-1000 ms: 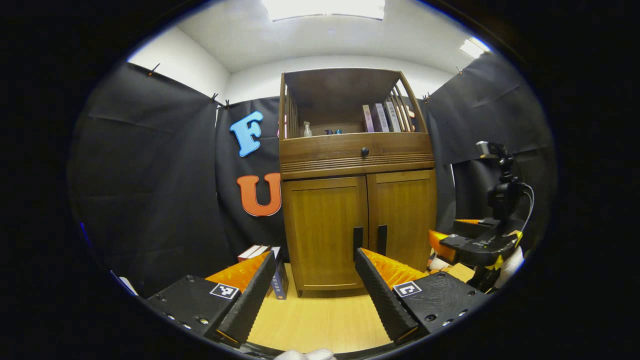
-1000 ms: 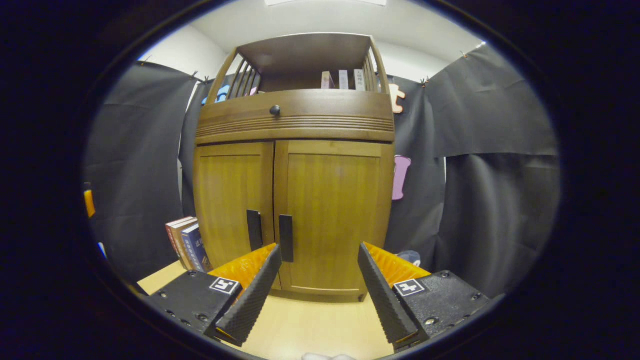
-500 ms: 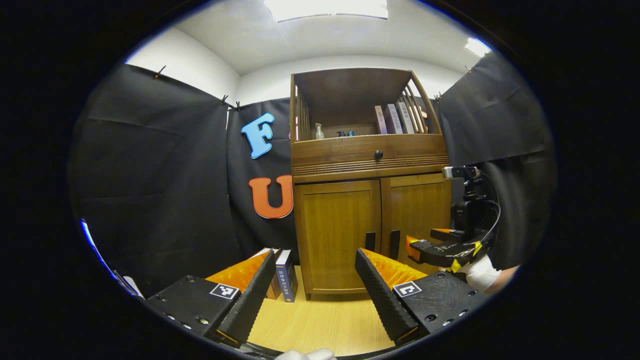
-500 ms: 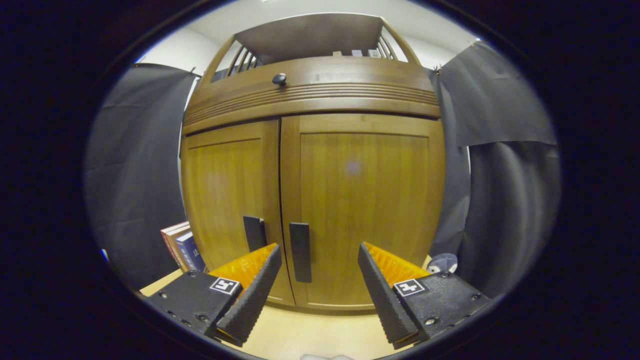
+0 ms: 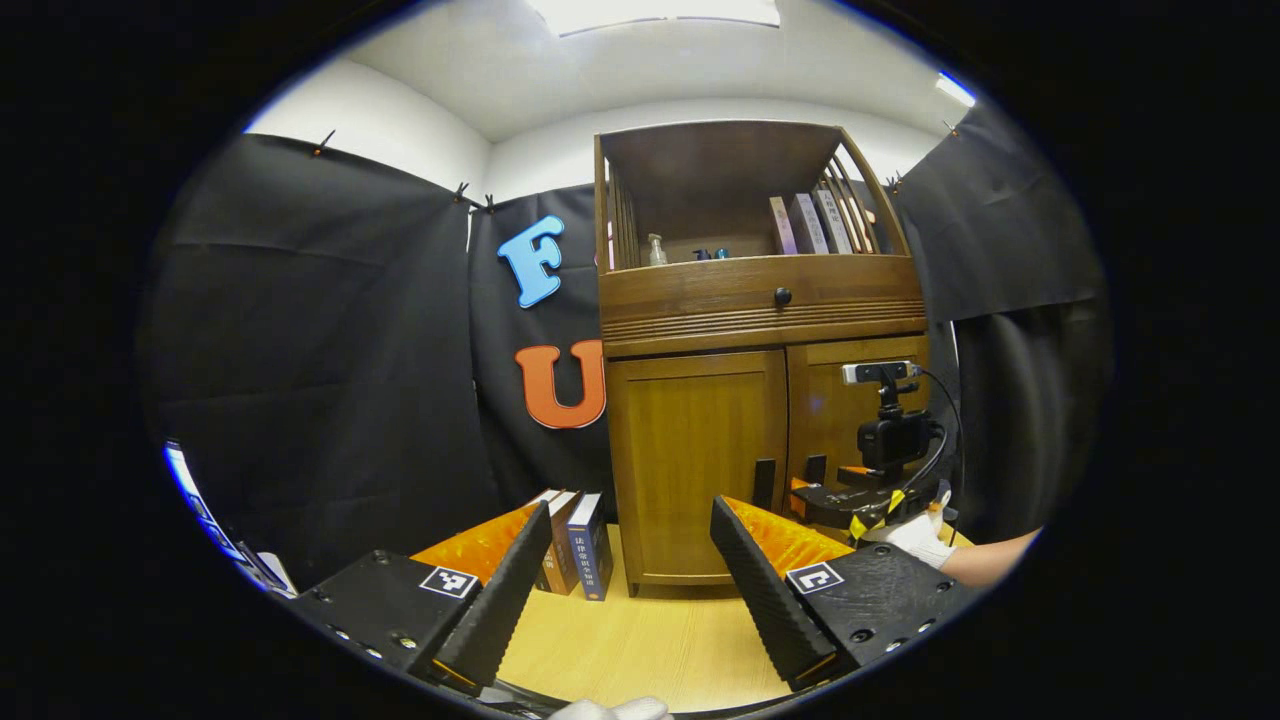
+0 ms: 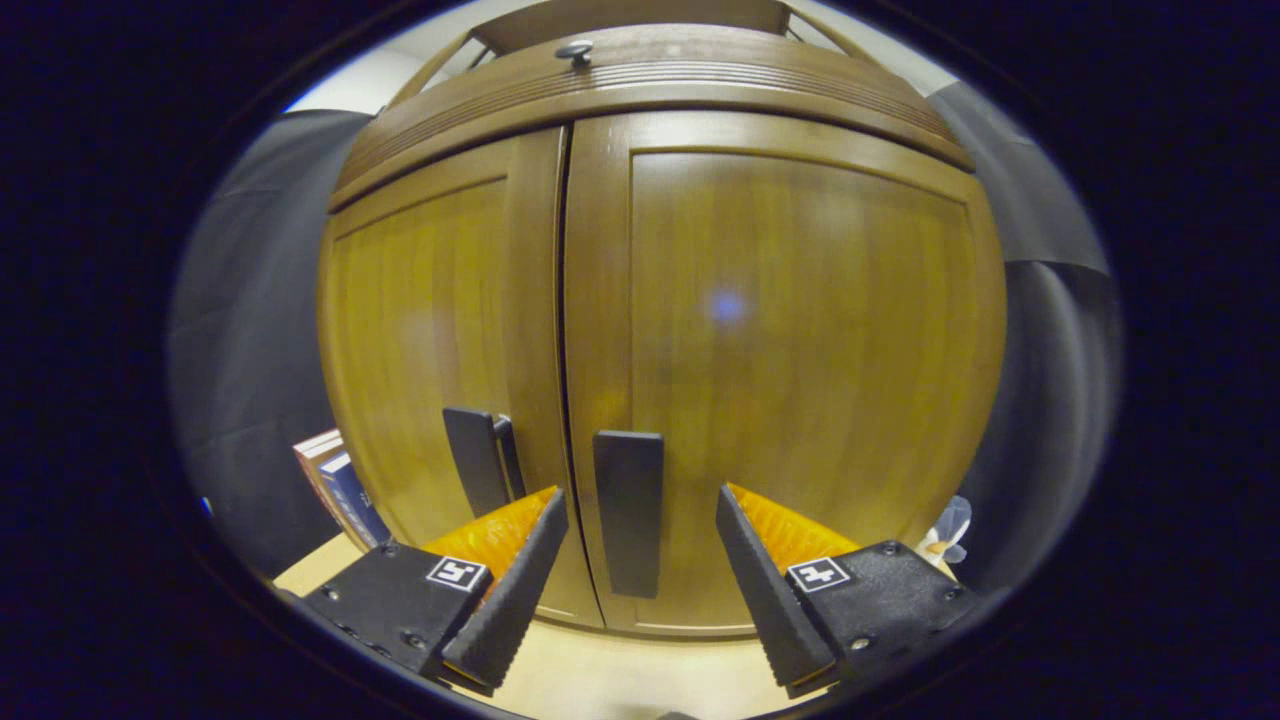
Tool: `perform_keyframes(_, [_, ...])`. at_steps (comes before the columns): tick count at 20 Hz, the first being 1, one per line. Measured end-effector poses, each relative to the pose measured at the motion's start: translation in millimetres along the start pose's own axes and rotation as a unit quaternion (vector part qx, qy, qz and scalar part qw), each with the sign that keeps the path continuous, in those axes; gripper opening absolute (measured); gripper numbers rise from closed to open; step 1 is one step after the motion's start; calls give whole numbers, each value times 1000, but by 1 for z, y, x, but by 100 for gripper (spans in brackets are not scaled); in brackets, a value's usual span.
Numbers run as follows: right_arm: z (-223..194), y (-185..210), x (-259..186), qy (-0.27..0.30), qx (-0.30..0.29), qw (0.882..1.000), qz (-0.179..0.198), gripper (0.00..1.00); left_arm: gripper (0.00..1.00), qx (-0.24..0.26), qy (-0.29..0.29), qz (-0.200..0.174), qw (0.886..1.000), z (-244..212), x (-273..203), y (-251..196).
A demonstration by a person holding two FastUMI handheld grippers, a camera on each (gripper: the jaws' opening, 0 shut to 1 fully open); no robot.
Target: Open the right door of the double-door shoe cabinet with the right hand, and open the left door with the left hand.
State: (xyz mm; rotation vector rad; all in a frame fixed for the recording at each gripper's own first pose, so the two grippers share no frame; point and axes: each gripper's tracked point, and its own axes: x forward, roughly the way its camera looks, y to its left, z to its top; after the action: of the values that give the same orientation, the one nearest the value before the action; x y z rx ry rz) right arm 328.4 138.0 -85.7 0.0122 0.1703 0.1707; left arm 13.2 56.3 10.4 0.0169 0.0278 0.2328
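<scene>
Approach to the first door. The shoe cabinet [image 5: 740, 440] stands on the wooden floor [image 5: 650, 640], both lower doors shut. In the right gripper view the right gripper [image 6: 640, 560] sits close before the right door [image 6: 790, 350], its fingers spread wide; the right door's handle [image 6: 629, 510] stands upright in the gap between them, at about 12 o'clock from the fingertips, and no finger touches it. The left door's handle [image 6: 472, 472] lies at 10 o'clock, just across the seam, on the left door [image 6: 430, 340].

In the left gripper view the left gripper [image 5: 620, 580] hangs well back from the cabinet, fingers likewise parted and empty. Farther off, at 2 o'clock, the right gripper [image 5: 815, 497] is seen beside the handles, held by a gloved hand [image 5: 915, 540]. A few books [image 5: 580, 540] stand against the cabinet's left side (clear of the doors).

Step in hand, as judged: reaching for the right handle. The next move calls for advancing slightly, closing both fingers on the bar, then pulling along the door's arc.
</scene>
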Motion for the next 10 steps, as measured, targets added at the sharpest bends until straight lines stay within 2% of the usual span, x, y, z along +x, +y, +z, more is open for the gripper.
perform_keyframes(1, [-5, 1, 3, 4, 0, 1000, 0, 94, 100, 2, -2, 5, 1000, 1, -2, 3])
perform_keyframes(2, [-8, -1, 7, 9, 0, 1000, -6, 93, 96, 4, -1, 9, 1000, 0, -4, 5])
perform_keyframes(5, [-12, -1, 18, 20, 23, 999, -9, 88, 96, 9, 7, 16, 1000, -6, -12, 13])
perform_keyframes(7, [-15, -1, 20, 22, 32, 999, -13, 65, 96, 10, 14, 21, 1000, -11, -16, 18])
perform_keyframes(8, [-14, 3, 20, 22, 38, 999, -4, 53, 96, 8, 16, 21, 1000, -12, -17, 19])
perform_keyframes(9, [-14, 5, 17, 21, 39, 999, -5, 49, 96, 6, 16, 21, 1000, -12, -19, 19])
perform_keyframes(10, [-16, 3, 20, 23, 36, 999, -5, 38, 100, 4, 14, 21, 1000, -11, -21, 19])
